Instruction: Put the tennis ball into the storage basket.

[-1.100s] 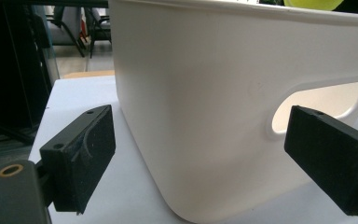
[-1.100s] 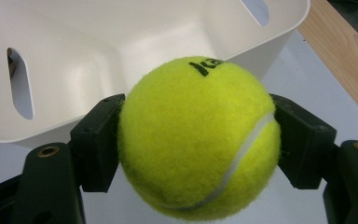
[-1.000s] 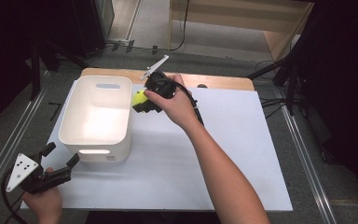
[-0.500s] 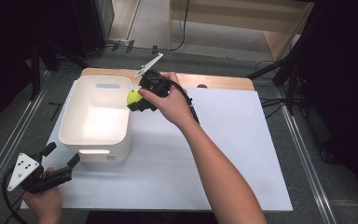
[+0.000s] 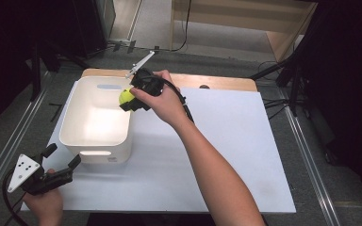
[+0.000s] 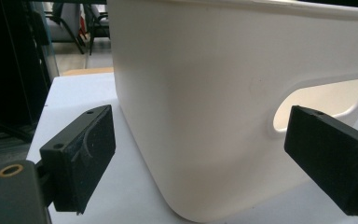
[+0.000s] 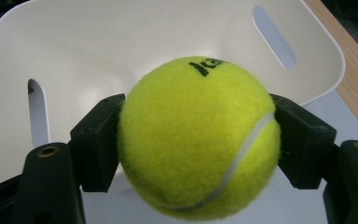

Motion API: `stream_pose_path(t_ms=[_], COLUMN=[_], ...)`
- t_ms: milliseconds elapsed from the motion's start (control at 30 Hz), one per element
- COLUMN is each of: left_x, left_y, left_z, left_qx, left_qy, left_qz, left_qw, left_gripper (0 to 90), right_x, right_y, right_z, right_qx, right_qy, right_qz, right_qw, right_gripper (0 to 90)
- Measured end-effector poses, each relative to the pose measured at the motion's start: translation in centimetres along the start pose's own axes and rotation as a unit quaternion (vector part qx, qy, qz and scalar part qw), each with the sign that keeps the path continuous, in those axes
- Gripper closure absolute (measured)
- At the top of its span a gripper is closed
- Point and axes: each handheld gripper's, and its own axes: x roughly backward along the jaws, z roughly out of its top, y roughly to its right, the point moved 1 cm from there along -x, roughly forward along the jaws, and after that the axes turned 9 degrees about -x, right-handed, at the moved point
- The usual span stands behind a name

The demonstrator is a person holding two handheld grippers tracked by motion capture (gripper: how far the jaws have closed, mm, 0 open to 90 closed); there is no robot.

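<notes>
**Ball over the bin rim, ready to go in**

Nearest to us, the left gripper [image 5: 61,168] waits at the front edge of the table [image 5: 245,155], its fingers [image 6: 81,156] spread wide and empty, one to either side of the white bin's [image 5: 96,141] near corner without touching it. We would leave it parked there; the bin looks steady enough alone.

Farther out, the right gripper [image 5: 133,100] has its fingers [image 7: 98,140] clenched on the yellow tennis ball [image 7: 198,137], pressing it from both sides. The ball sits at the bin's right rim, above the bin's floor, not yet resting inside. To finish well, we judge we should carry it clear of the wall, toward the middle, lower it, and only then let go, so it does not bounce off the edge.
</notes>
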Motion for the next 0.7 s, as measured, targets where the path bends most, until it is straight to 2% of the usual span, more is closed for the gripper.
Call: stream_pose_path(t_ms=[233, 267, 367, 500, 700], left_x=[0.0, 0.0, 0.0, 0.0, 0.0], left_y=[0.0, 0.0, 0.0, 0.0, 0.0], left_z=[0.0, 0.0, 0.0, 0.0, 0.0], left_qx=[0.000, 0.001, 0.000, 0.000, 0.001], left_qy=[0.000, 0.001, -0.001, -0.001, -0.003], left_qz=[0.000, -0.001, -0.001, -0.001, -0.001], left_qw=[1.0000, 1.0000, 1.0000, 1.0000, 1.0000], left_gripper=[8.6, 8.5, 8.5, 8.6, 8.6], right_x=[-0.8, -0.8, -1.2, -1.6, -2.7], right_y=[-0.4, -0.5, -0.7, -1.0, -1.2], right_z=[0.5, 0.6, 0.8, 0.9, 0.9], right_qx=[0.009, 0.003, 0.013, 0.009, 0.016], right_qy=[-0.002, -0.007, -0.006, -0.012, -0.017], right_qz=[0.003, 0.003, 0.005, 0.007, 0.010], right_qw=[1.0000, 1.0000, 0.9999, 0.9999, 0.9997], right_gripper=[24.8, 24.8, 24.8, 24.8, 24.8])
